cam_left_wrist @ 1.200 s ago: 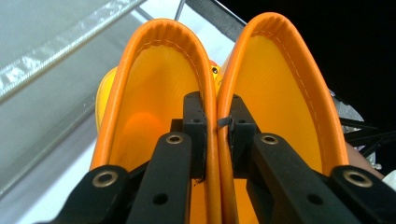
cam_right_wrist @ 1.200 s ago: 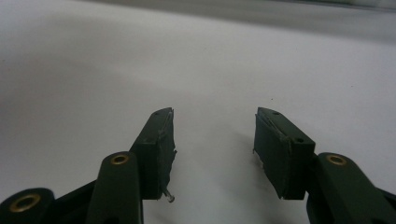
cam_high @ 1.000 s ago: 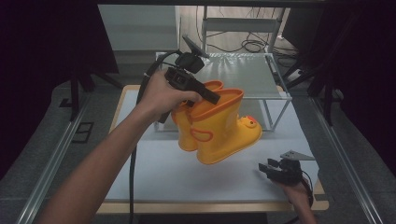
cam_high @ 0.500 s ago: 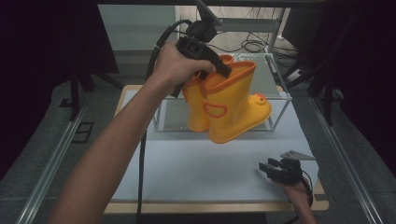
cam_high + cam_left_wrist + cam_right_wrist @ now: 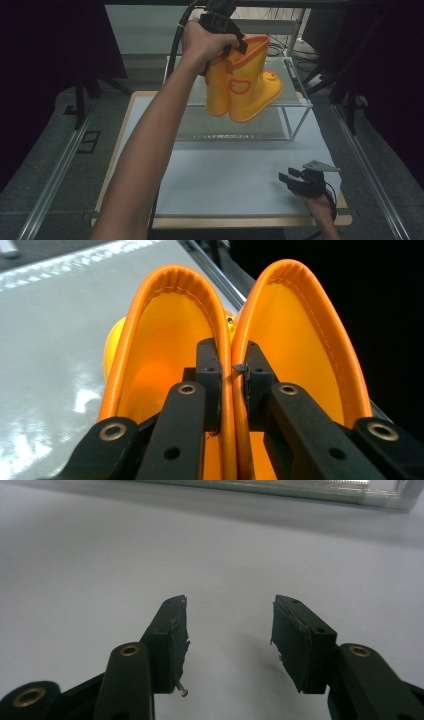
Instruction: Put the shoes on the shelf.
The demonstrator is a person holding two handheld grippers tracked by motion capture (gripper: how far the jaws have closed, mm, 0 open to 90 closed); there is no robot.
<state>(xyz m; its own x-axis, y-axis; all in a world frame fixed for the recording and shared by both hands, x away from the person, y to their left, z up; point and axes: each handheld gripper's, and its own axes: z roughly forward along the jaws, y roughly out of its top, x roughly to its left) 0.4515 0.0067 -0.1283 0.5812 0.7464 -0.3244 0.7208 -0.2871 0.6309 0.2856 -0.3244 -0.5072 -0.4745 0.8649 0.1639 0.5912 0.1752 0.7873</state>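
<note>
My left tool [image 5: 232,382] pinches both yellow boots [image 5: 245,82] by their touching inner cuffs, so one grip carries the pair, hanging above the glass shelf [image 5: 295,102]. My right tool [image 5: 230,640] rests parted and empty on the desk [image 5: 225,175], well short of the shelf.

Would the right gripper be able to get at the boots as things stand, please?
Probably not. The boots hang high over the glass shelf, pinched at the cuffs by the left gripper, while the right gripper sits open, low at the table's near corner.
</note>
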